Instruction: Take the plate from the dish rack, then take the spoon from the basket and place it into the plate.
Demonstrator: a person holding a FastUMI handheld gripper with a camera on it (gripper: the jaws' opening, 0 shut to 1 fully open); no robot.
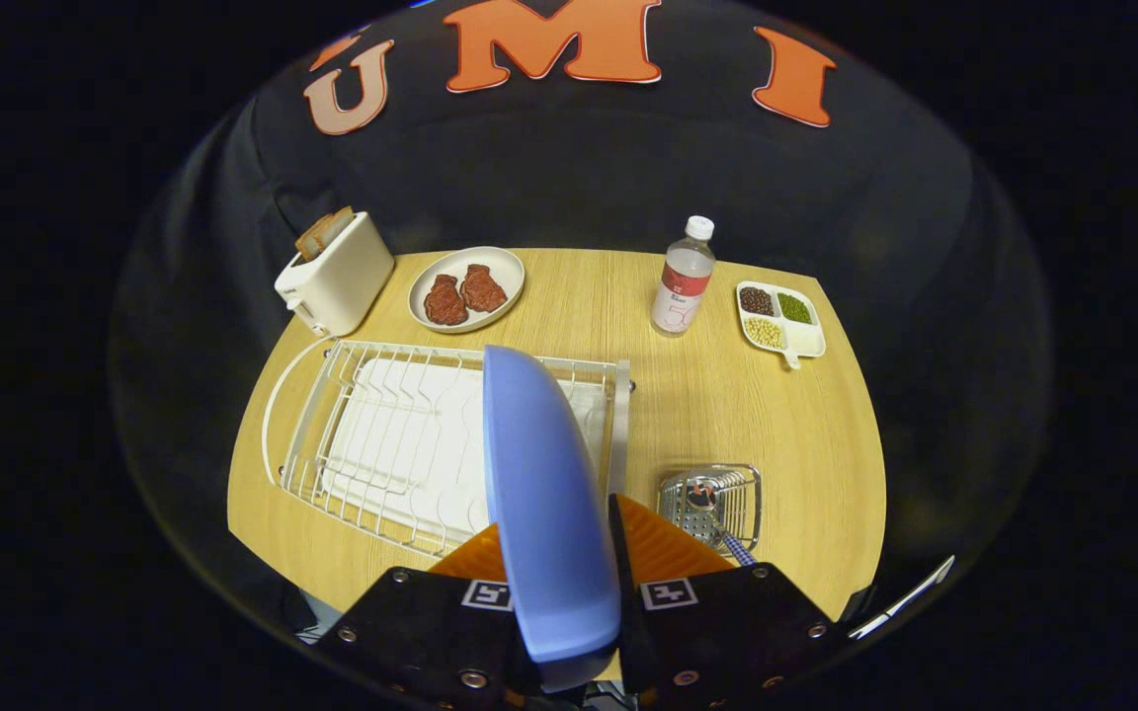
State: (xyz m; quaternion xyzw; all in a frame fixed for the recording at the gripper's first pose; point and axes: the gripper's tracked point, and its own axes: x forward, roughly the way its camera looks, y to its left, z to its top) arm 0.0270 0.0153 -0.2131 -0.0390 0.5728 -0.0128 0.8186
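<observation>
The gripper (563, 568) fingers (673, 548) are clamped on the blue plate (544, 494), which stands on edge between them, over the near side of the dish rack (391, 434) on the desk (727, 395). Right of the rack sits the metal basket (717, 499), holding the spoon (717, 513).

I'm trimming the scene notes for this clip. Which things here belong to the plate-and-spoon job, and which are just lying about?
Belong to the job:
blue plate, held on edge between the gripper fingers
dish rack
basket, spoon in it

Just lying about:
toaster with bread
plate of meat
water bottle
divided dish of beans
</observation>
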